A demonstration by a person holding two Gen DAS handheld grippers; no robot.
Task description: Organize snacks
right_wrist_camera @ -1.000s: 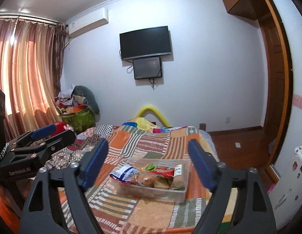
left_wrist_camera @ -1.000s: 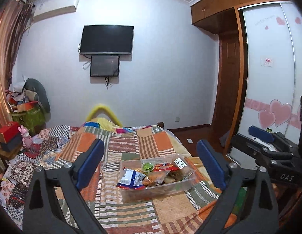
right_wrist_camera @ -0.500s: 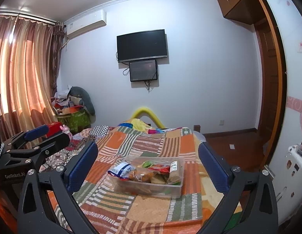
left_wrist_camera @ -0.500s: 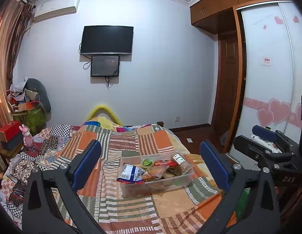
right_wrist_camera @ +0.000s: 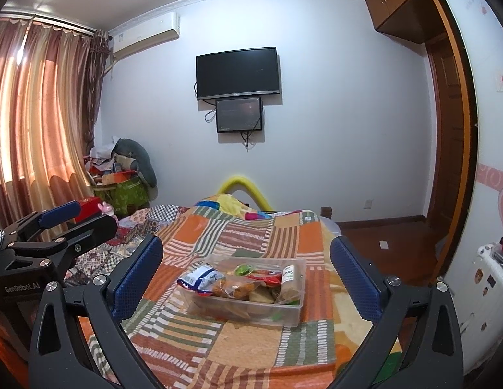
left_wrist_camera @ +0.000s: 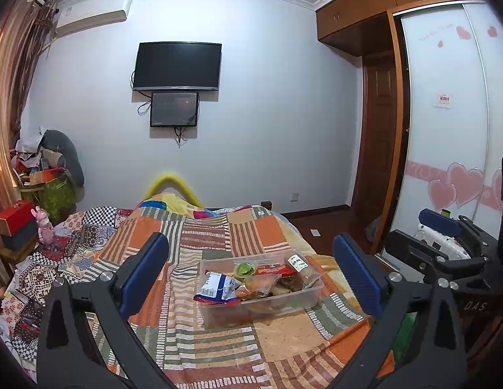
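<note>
Two grippers hang above the bed, each with its blue, dimple-textured fingers spread wide and grasping nothing. From the left gripper (left_wrist_camera: 249,274), one ribbed pad (left_wrist_camera: 144,272) sits at 9 o'clock and its twin at 3 o'clock, on black angular arms studded with silver bolts. The right gripper (right_wrist_camera: 246,277) shows the same layout.

Beyond the fingertips, and well apart from them, a clear rectangular plastic bin (left_wrist_camera: 285,306) rests on the bed's patchwork quilt (left_wrist_camera: 206,240), a soft cover of striped orange, green and cream blocks. Inside the bin lies a crinkled blue-and-white snack bag (left_wrist_camera: 215,287) at 9 o'clock, lapping over the rim. A round green cup (left_wrist_camera: 245,269) sits near the middle toward the far wall. Just beside it is a red wrapper (left_wrist_camera: 270,269), and a cylindrical pack with a white label (left_wrist_camera: 298,264) leans at 2 o'clock. Glossy brownish packets fill the rest.

Farther off, a yellow padded arch (left_wrist_camera: 172,183) rises at the foot of the bed. On the pale wall hangs a flat black television (left_wrist_camera: 178,66) with a smaller dark screen (left_wrist_camera: 174,109) beneath it.
</note>
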